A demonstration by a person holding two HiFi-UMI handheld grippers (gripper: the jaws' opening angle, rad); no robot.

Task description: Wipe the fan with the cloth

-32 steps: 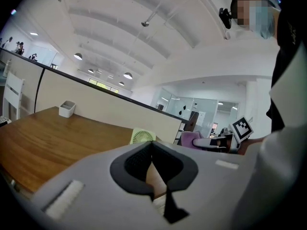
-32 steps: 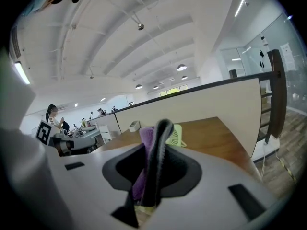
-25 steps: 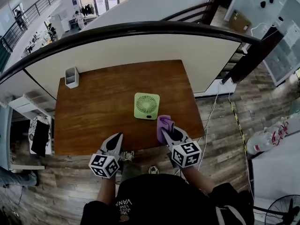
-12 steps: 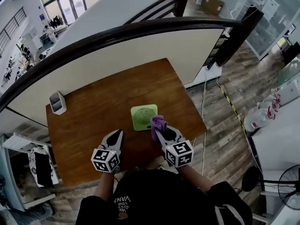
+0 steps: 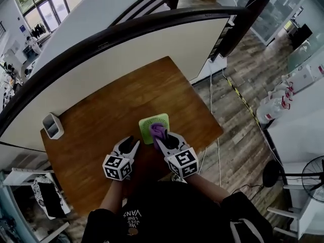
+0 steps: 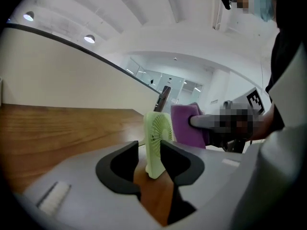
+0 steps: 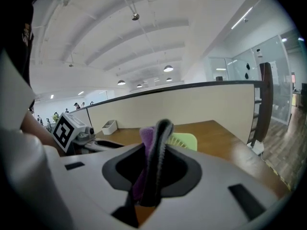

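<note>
A small light-green fan (image 5: 152, 121) stands upright on the brown table (image 5: 101, 115). My right gripper (image 5: 159, 135) is shut on a purple cloth (image 5: 157, 130), which lies against the fan's face. In the right gripper view the cloth (image 7: 145, 143) is pinched between the jaws of the right gripper (image 7: 154, 145), and the fan (image 7: 185, 140) shows just behind it. My left gripper (image 5: 132, 145) sits at the fan's left side, its jaws opening. In the left gripper view the fan (image 6: 156, 138) shows edge-on in the gap of the left gripper (image 6: 149, 150), and the pads do not press on it.
A white holder (image 5: 52, 126) stands at the table's far left corner. A cream partition with a dark rail (image 5: 126, 44) runs behind the table. The table's right edge (image 5: 215, 130) drops to a wooden floor with cables. A floor fan (image 5: 313, 178) stands at the far right.
Both grippers have moved forward to the fan. The cloth has come from beside the fan onto its face. The left jaws, shut before, now stand apart.
</note>
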